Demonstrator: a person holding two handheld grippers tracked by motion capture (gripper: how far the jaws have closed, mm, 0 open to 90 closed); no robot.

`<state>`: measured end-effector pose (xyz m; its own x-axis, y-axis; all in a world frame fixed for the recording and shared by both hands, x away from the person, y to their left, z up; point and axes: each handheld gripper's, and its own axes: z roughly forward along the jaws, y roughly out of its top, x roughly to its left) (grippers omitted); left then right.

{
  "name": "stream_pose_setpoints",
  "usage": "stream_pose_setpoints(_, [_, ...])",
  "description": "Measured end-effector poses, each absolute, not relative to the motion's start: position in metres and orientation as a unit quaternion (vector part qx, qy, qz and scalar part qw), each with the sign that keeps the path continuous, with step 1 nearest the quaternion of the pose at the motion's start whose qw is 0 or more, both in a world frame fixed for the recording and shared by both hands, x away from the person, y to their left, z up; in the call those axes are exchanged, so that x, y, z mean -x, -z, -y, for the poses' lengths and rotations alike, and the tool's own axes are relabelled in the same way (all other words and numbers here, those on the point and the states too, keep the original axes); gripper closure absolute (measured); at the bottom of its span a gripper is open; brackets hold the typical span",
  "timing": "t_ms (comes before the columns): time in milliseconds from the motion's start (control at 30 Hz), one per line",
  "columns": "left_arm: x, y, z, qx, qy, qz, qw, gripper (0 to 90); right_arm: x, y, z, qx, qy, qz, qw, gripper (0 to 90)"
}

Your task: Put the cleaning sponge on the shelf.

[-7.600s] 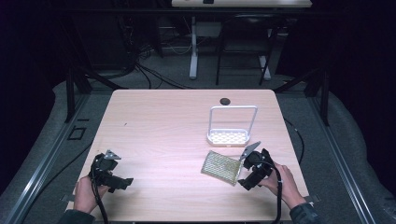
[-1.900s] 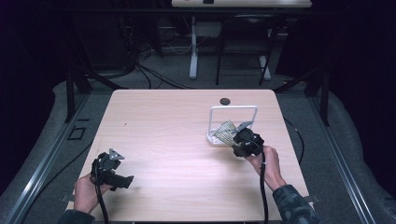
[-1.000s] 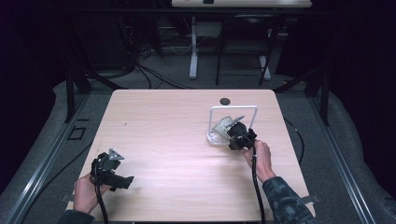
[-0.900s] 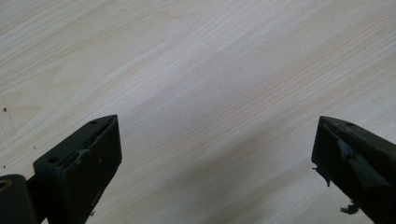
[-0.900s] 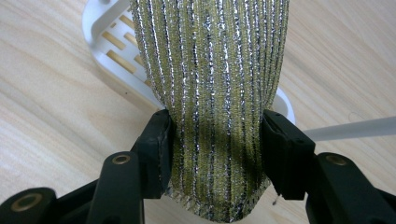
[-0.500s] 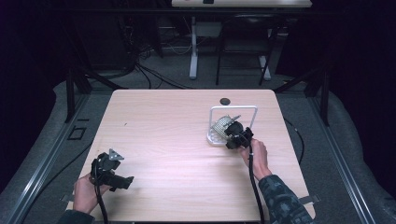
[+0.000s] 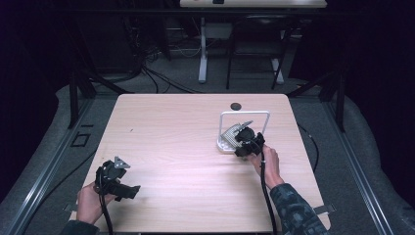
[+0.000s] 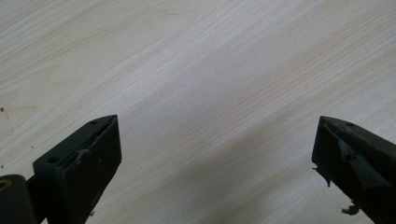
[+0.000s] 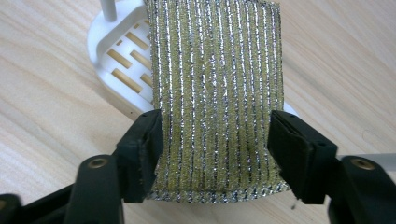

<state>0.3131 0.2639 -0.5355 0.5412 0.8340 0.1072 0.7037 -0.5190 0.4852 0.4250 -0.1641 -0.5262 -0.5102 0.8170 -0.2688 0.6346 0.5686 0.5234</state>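
Sponge (image 9: 217, 98) sits right between our right gripper (image 9: 215, 140) jaws, which have just been opening; it leans on the white rack (image 9: 122, 60), long axis running away from us, and whether the pads are touching it yet we can't tell. Left gripper (image 8: 215, 154) is spread wide over bare wooden table (image 7: 171, 137), well apart, dark room around.

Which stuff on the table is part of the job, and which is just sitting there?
Part of the job:
- glittery gold-and-silver striped scrubbing sponge
- white slotted plastic rack with hoop
- right gripper, jaws just opening beside the sponge

Just lying about:
- small round black disc
- left gripper, open over bare wood
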Motion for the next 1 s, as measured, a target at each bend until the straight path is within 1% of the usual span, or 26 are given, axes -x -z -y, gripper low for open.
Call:
stream_pose_setpoints(400, [-0.313,0.536,-0.264,-0.856,-0.165,-0.449,0.197,1.6,-0.420,0.520,0.163,-0.420,-0.202,-0.852,0.239,27.1])
stream_pose_setpoints(667, [-0.313,0.536,-0.264,-0.856,-0.165,-0.449,0.198,1.4,-0.410,0.502,0.163,-0.414,-0.229,-0.853,0.223,20.4])
stream_pose_setpoints(867, [-0.313,0.535,-0.264,-0.856,-0.163,-0.449,0.198,1.3,-0.404,0.495,0.163,-0.409,-0.241,-0.854,0.214,17.4])
stream_pose_setpoints(933, [-0.313,0.536,-0.264,-0.856,-0.165,-0.449,0.198,1.3,-0.402,0.492,0.165,-0.408,-0.239,-0.856,0.209,15.1])
stream_pose_setpoints(1000, [-0.313,0.535,-0.264,-0.856,-0.163,-0.449,0.198,1.2,-0.399,0.489,0.166,-0.409,-0.240,-0.856,0.206,15.0])
